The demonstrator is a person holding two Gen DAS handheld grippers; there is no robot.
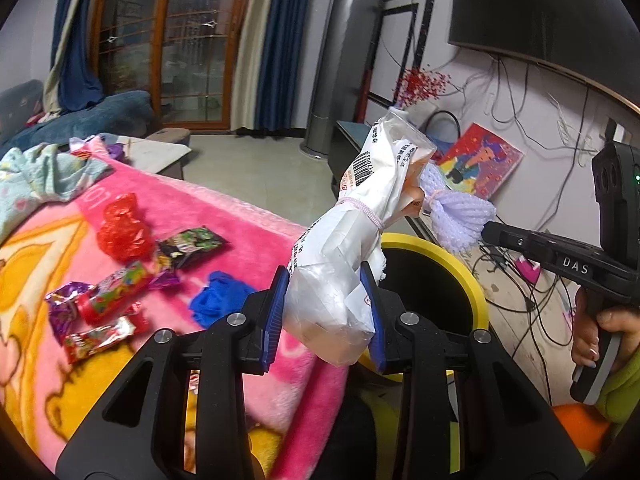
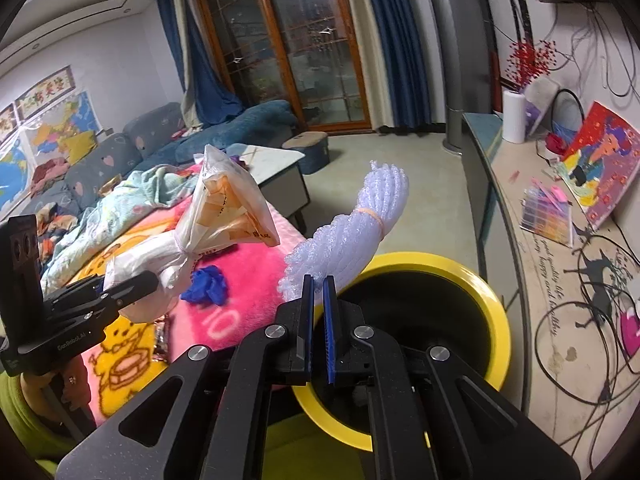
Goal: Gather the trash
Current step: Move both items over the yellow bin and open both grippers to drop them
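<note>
My left gripper (image 1: 325, 280) is shut on a white plastic bag (image 1: 344, 248) tied with a band, held upright at the near rim of the yellow bin (image 1: 452, 256). The same bag (image 2: 212, 220) shows at the left of the right wrist view. My right gripper (image 2: 318, 284) is shut on a bundle of white foam netting (image 2: 352, 236), held over the yellow bin's (image 2: 496, 320) rim. That netting (image 1: 460, 212) pokes from the right gripper's (image 1: 486, 232) tip in the left wrist view. On the pink blanket (image 1: 248, 216) lie a red wrapper (image 1: 122, 228), several snack packets (image 1: 116, 292) and a blue glove (image 1: 220, 300).
A person's hand (image 1: 600, 332) grips the right tool's handle. A light blue cloth (image 1: 44, 176) lies at the blanket's far end. A low cabinet (image 2: 516, 216) with a painting (image 2: 600, 168), a paper roll (image 2: 514, 116) and loose cables (image 2: 588, 336) stands right of the bin. A sofa (image 2: 120, 152) stands behind.
</note>
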